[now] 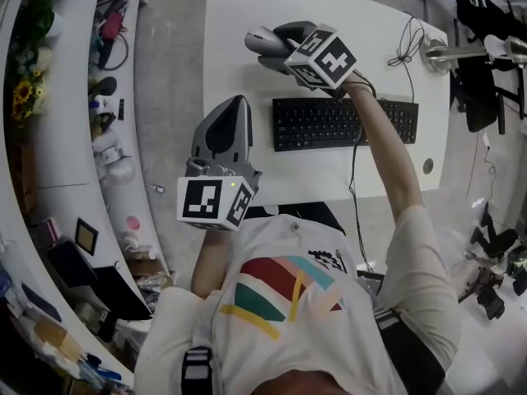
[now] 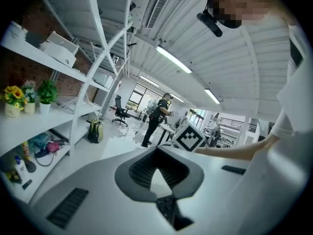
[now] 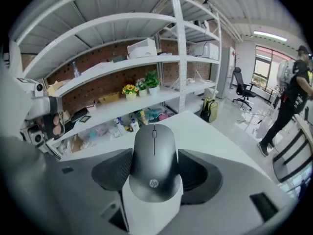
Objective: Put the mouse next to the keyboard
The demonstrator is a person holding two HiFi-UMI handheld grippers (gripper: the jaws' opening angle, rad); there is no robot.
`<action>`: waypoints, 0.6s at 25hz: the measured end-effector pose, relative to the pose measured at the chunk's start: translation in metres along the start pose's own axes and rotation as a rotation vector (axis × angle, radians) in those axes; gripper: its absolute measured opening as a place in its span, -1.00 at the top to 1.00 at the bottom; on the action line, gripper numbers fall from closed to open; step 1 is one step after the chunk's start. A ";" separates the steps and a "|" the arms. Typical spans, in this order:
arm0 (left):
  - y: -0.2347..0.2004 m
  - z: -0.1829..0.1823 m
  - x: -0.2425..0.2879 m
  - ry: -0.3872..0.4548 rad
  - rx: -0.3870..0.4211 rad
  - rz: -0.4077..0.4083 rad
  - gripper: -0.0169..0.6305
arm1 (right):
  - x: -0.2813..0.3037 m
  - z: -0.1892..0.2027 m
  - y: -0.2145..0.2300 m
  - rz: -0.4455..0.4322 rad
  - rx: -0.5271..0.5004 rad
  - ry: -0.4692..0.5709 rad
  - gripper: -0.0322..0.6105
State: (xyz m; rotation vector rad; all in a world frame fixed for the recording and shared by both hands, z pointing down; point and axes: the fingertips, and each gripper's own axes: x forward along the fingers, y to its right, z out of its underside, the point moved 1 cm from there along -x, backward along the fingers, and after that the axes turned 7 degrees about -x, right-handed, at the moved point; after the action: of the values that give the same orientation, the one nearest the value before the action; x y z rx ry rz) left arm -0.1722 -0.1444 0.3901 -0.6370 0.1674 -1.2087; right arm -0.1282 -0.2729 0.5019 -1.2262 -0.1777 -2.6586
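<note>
Mouse (image 3: 154, 160), matte dark grey, clamped in right hand-held gripper (image 3: 155, 173); left hand-held gripper (image 2: 157, 155) closed, empty.

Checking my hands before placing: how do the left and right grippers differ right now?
The right gripper is clamped on the mouse; the left gripper is shut and empty. The right gripper is out beyond the keyboard's far edge; the left gripper hangs at the table's near side, left of the keyboard. Both carry marker cubes.
</note>
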 end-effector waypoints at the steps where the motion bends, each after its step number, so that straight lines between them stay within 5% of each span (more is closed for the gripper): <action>1: 0.010 0.004 0.007 -0.015 0.002 0.030 0.81 | -0.016 0.003 0.005 0.030 0.026 0.029 0.01; 7: 0.069 0.033 0.045 -0.132 0.071 0.229 0.81 | -0.132 0.082 0.044 0.296 0.278 0.134 0.01; 15: 0.138 0.084 0.073 -0.256 0.158 0.385 0.81 | -0.276 0.235 0.040 0.584 0.496 0.090 0.01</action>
State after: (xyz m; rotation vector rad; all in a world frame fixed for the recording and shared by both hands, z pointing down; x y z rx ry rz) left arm 0.0041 -0.1513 0.3992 -0.5832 -0.0223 -0.7534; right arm 0.2291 -0.2277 0.4447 -0.8325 -0.3719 -1.9958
